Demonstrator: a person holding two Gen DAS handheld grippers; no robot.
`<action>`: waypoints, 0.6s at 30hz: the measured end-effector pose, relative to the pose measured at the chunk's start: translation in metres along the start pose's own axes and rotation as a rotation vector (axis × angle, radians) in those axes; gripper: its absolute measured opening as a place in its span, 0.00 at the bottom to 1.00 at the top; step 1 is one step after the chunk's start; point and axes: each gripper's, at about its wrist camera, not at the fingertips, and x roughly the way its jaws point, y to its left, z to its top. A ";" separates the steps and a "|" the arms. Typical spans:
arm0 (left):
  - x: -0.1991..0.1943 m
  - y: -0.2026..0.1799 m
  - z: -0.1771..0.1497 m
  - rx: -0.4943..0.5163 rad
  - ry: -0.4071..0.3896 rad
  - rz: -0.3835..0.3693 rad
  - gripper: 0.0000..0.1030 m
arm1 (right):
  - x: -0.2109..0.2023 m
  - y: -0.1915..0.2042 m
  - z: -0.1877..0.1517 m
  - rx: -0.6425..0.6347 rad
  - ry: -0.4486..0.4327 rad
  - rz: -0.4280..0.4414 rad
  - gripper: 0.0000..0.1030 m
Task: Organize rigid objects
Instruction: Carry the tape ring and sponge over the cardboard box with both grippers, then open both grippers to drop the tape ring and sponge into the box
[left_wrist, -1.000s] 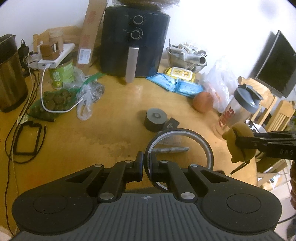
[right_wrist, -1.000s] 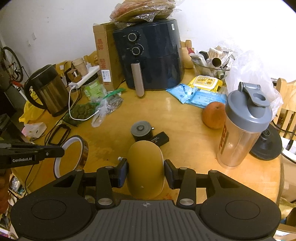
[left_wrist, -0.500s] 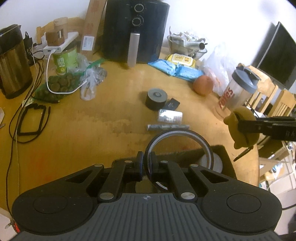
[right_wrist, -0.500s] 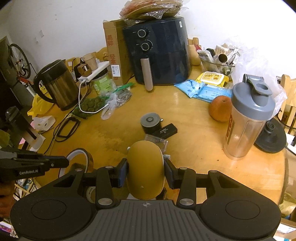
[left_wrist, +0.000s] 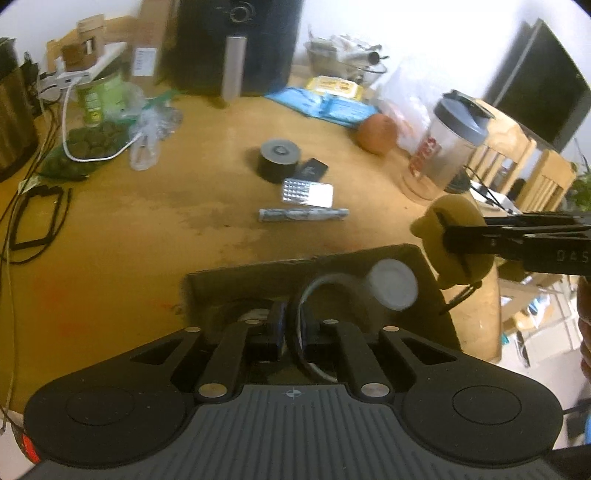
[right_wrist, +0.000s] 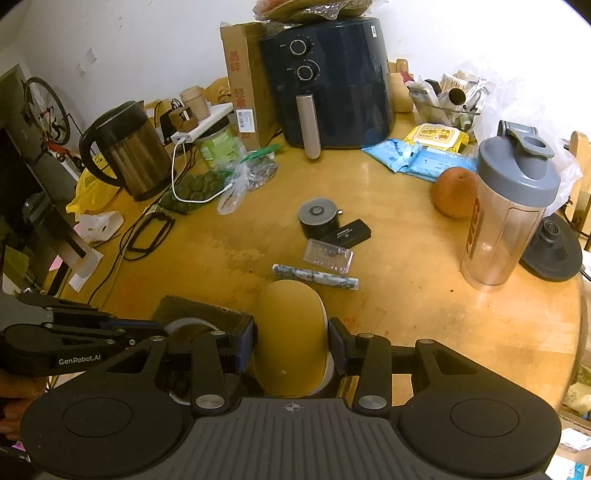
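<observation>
Inside the cardboard box (left_wrist: 413, 254) at the near edge of the surface (left_wrist: 184, 221), your left gripper (left_wrist: 293, 330) has its fingers pinching the rim of a tape ring (left_wrist: 325, 284), which stands on edge with its lower part down among the box walls. Just beside the ring in the box lies a white round lid (left_wrist: 393, 284). Your right gripper (right_wrist: 291, 347) holds its fingers clamped on a mustard-yellow domed object (right_wrist: 290, 332), hanging near the box's right side. Beyond the box on the surface lie a patterned wrapped stick (right_wrist: 316, 277), a clear plastic case (right_wrist: 327, 255), a small black device (right_wrist: 349, 232) and a short grey-topped cylinder (right_wrist: 317, 218), close together. Farther right stand an orange (right_wrist: 454, 192) and a shaker bottle (right_wrist: 509, 206); an air fryer (right_wrist: 325, 81) and a kettle (right_wrist: 125, 147) sit at the back.
</observation>
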 end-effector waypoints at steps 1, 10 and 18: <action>0.000 -0.001 0.000 0.003 0.003 0.008 0.31 | 0.000 0.000 0.000 -0.002 0.002 0.001 0.44; -0.008 0.004 -0.005 -0.040 -0.023 0.092 0.43 | -0.004 0.001 -0.010 -0.011 0.023 0.014 0.44; -0.015 0.017 -0.005 -0.097 -0.040 0.162 0.43 | 0.002 0.010 -0.017 -0.056 0.066 0.065 0.44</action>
